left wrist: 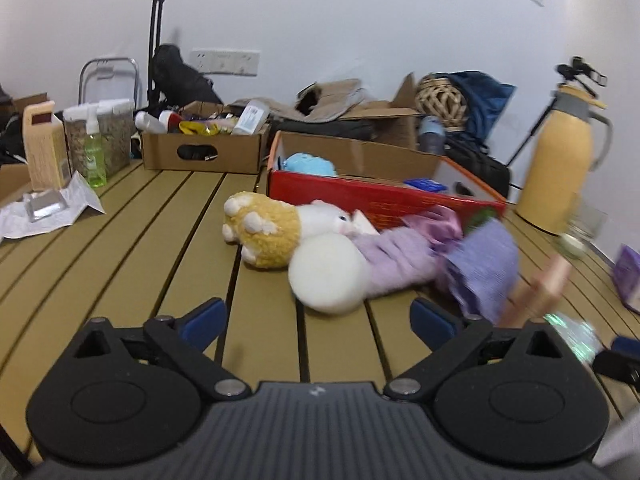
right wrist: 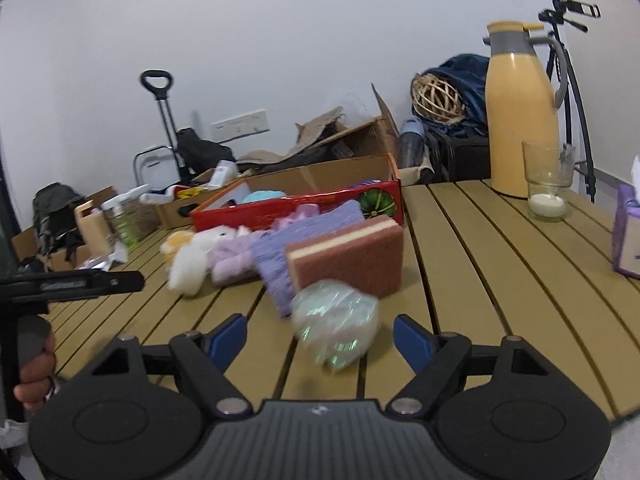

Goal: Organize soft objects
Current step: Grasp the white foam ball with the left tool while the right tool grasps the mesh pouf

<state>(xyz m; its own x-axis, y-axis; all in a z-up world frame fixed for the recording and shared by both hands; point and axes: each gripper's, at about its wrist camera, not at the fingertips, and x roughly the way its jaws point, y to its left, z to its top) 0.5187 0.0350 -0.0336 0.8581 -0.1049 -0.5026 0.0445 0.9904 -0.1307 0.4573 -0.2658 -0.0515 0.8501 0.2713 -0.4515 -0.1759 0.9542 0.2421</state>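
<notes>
Soft toys lie in a row on the slatted table (left wrist: 120,248), just before the red box (left wrist: 360,196): a yellow paw plush (left wrist: 264,232), a white ball (left wrist: 328,276), a lilac plush (left wrist: 392,260) and a purple cloth (left wrist: 484,268). The left gripper (left wrist: 318,320) stands wide open, empty. The right gripper (right wrist: 320,340) is open too (a shiny crinkled bundle (right wrist: 336,320) sits between its fingers, untouched), near a pink sponge (right wrist: 352,256).
</notes>
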